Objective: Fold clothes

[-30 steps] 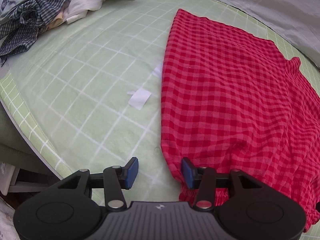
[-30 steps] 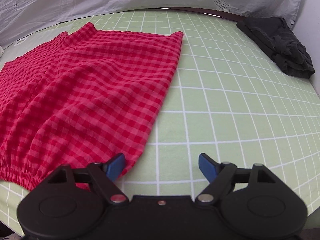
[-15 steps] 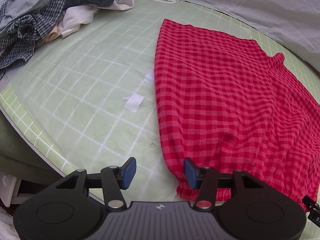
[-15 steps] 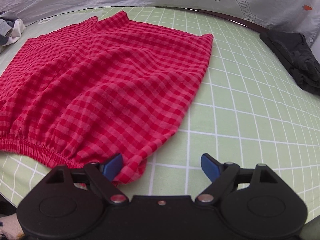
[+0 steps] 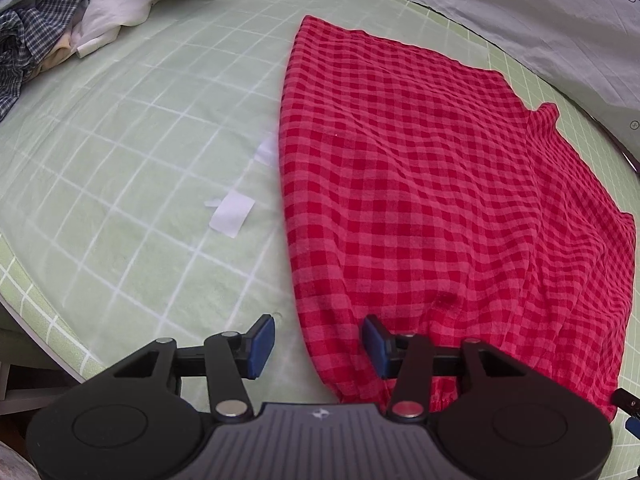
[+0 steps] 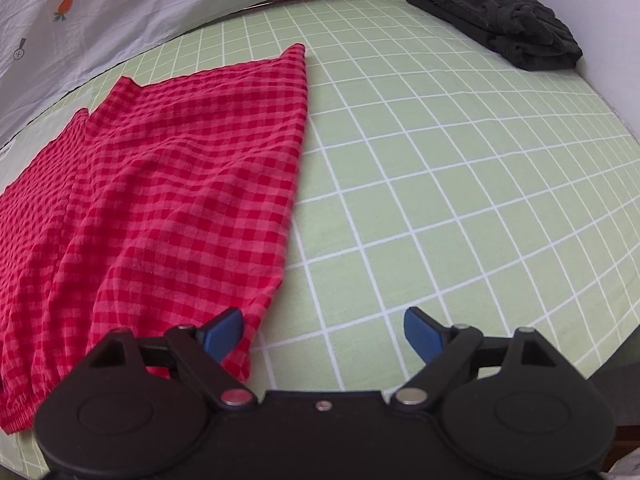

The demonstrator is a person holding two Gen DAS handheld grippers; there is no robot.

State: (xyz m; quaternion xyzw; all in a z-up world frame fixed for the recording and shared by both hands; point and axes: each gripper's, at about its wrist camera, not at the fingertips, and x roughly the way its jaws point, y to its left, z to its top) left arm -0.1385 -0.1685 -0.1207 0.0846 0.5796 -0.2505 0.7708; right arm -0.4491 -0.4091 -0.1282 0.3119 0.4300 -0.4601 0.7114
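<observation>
Left wrist view, left to right. A heap of unfolded clothes [image 5: 60, 28] (blue checked fabric, white pieces, dark pieces) lies at the far left edge of the green grid-patterned mat [image 5: 132, 168]. Nearer the middle, two small white scraps [image 5: 232, 220] rest on the mat, just beside the left edge of the red gingham garment [image 5: 432, 208]. The garment is spread flat across the right half of the mat, its gathered elastic hem toward me and its far corners toward the pale grey printed sheet [image 5: 520, 8] behind. My left gripper [image 5: 318, 346] points steeply down at the near left corner of the garment. Its jaws are closing; the cloth's edge lies between them, the right blue pad over the fabric and the left pad over bare mat, and the pads are not yet pressing on the cloth.

Right wrist view, left to right. The same garment [image 6: 160, 208] fills the left half, its elastic hem at lower left and its right side edge running away from me toward the grey sheet with a carrot print [image 6: 120, 12]. My right gripper [image 6: 322, 330] straddles the garment's near right corner. Its jaws are opening and stand wide; the left pad sits over the cloth, the right pad over bare mat [image 6: 460, 200], and nothing is clamped. A folded dark garment [image 6: 508, 16] lies at the far right corner, well apart from the red one.
</observation>
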